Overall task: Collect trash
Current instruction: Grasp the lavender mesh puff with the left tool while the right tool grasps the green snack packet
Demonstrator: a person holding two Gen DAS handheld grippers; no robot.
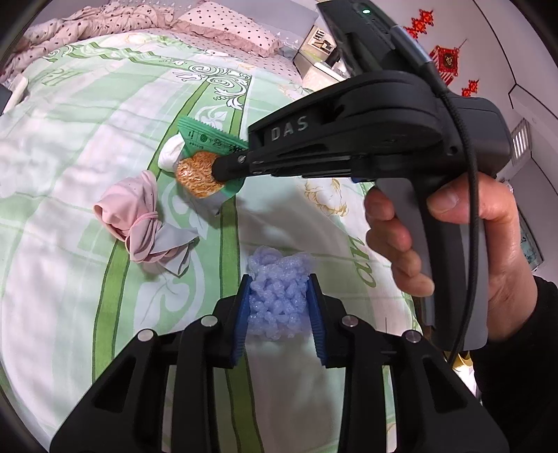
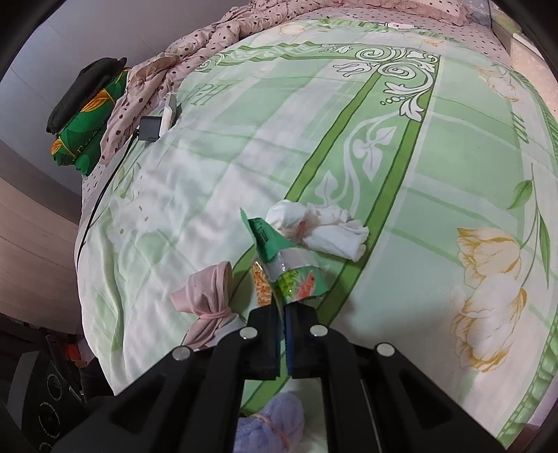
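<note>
My left gripper (image 1: 279, 289) is shut on a pale blue foam net wad (image 1: 277, 299), held above the green-patterned bed sheet (image 1: 87, 139); the wad also shows at the bottom of the right wrist view (image 2: 272, 428). My right gripper (image 2: 283, 310) is shut on a green snack wrapper (image 2: 279, 258) with orange contents; in the left wrist view the right gripper (image 1: 223, 167) pinches that wrapper (image 1: 205, 153). A crumpled white tissue (image 2: 324, 226) lies just beyond the wrapper. A pink cloth bundle tied with a band (image 1: 136, 216) lies to the left, also in the right wrist view (image 2: 209, 296).
A pink dotted quilt (image 1: 87, 24) and pillow (image 1: 230, 28) lie at the head of the bed. A black and green folded pile (image 2: 83, 115) and a small dark device with a cable (image 2: 150, 129) sit at the bed's far left edge. A bedside stand (image 1: 321, 52) is on the right.
</note>
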